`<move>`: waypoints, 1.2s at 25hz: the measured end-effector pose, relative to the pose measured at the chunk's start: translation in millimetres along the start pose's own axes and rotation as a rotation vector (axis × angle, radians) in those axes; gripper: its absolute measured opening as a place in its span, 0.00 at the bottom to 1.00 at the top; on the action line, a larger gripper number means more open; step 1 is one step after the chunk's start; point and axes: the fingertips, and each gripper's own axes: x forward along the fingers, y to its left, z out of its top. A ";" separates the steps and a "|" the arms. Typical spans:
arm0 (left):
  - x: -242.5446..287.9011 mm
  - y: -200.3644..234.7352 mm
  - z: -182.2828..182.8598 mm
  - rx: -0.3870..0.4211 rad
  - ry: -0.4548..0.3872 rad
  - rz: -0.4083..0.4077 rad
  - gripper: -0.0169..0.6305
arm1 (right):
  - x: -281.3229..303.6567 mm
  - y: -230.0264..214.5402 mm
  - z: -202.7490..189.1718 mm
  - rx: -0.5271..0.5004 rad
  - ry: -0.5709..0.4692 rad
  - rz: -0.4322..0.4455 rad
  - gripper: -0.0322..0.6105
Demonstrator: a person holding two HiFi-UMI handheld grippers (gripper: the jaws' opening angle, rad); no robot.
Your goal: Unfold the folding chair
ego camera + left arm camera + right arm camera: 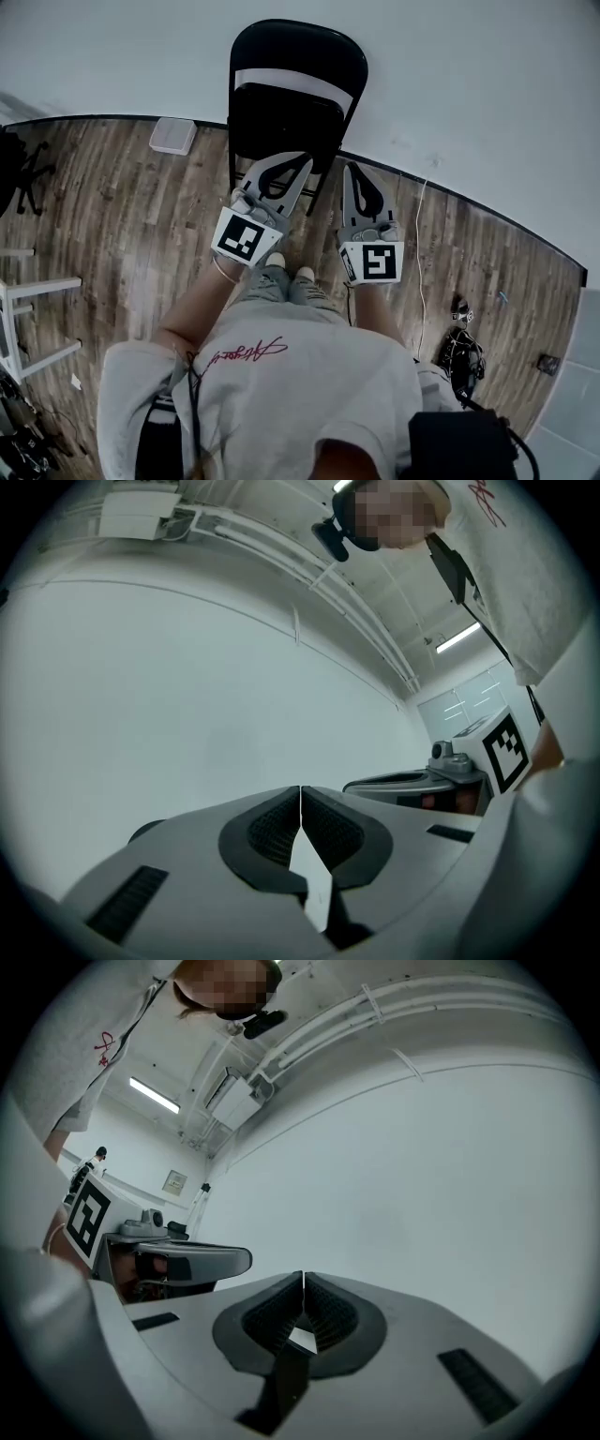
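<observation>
A black folding chair (295,94) leans folded and upright against the white wall, with a pale band across its backrest. My left gripper (302,159) is shut and empty, and its tips lie over the chair's lower left part. To its right, my right gripper (354,171) is also shut and empty, just beside the chair's lower right edge. The left gripper view shows my left gripper (300,789) with its jaws together against bare wall, and the right gripper (412,785) off to the side. The right gripper view shows my right gripper (303,1275) likewise shut. I cannot tell whether either gripper touches the chair.
A white box (173,136) lies on the wood floor left of the chair. A white frame (28,319) and a black chair base (23,173) stand at the far left. A thin cable (419,253) and dark gear (464,361) lie to the right.
</observation>
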 end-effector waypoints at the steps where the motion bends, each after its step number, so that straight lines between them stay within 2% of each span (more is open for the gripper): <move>1: 10.4 5.8 -5.4 0.004 0.018 0.000 0.05 | 9.6 -6.5 -4.8 0.000 0.012 0.004 0.08; 3: 31.8 18.4 -19.1 0.037 0.053 -0.019 0.05 | 27.1 -18.2 -16.4 0.001 0.042 0.016 0.08; 5: 53.4 31.3 -41.0 0.106 0.102 -0.078 0.07 | 38.1 -28.0 -31.1 -0.001 0.079 0.028 0.08; 6: 64.6 39.2 -56.9 0.149 0.147 -0.123 0.17 | 42.1 -33.3 -39.0 -0.007 0.098 0.029 0.08; 7: 76.5 49.0 -76.7 0.197 0.211 -0.180 0.36 | 46.3 -39.6 -47.3 -0.019 0.116 0.022 0.08; 9: 100.2 75.4 -124.1 0.286 0.386 -0.313 0.47 | 56.9 -55.0 -68.7 -0.037 0.155 -0.003 0.09; 10: 111.3 90.2 -148.8 0.324 0.481 -0.380 0.51 | 64.4 -64.4 -84.7 -0.032 0.184 -0.016 0.15; 11: 121.5 104.7 -173.3 0.359 0.573 -0.444 0.53 | 73.9 -75.5 -104.7 -0.015 0.221 -0.029 0.30; 12: 130.9 119.0 -197.6 0.396 0.661 -0.501 0.56 | 85.4 -88.4 -127.7 0.015 0.261 -0.040 0.33; 15: 148.7 159.9 -269.6 0.513 0.917 -0.623 0.56 | 123.3 -130.6 -197.1 0.095 0.371 -0.081 0.35; 17: 148.2 176.6 -311.7 0.586 1.075 -0.697 0.56 | 144.4 -151.4 -236.2 0.093 0.446 -0.102 0.36; 19: 147.5 183.2 -341.2 0.657 1.177 -0.777 0.56 | 163.1 -166.0 -270.0 0.078 0.517 -0.112 0.36; 23: 158.4 180.9 -378.2 0.760 1.260 -0.904 0.56 | 193.8 -181.3 -326.4 0.054 0.625 -0.105 0.36; 27: 167.9 182.2 -398.3 0.759 1.273 -0.950 0.56 | 207.4 -185.7 -367.0 0.066 0.689 -0.069 0.36; 28: 171.5 183.5 -399.3 0.766 1.258 -0.964 0.54 | 209.3 -187.1 -374.7 0.073 0.700 -0.060 0.36; 30: 177.0 188.1 -398.1 0.823 1.232 -0.998 0.39 | 215.1 -185.9 -384.0 0.104 0.703 -0.048 0.36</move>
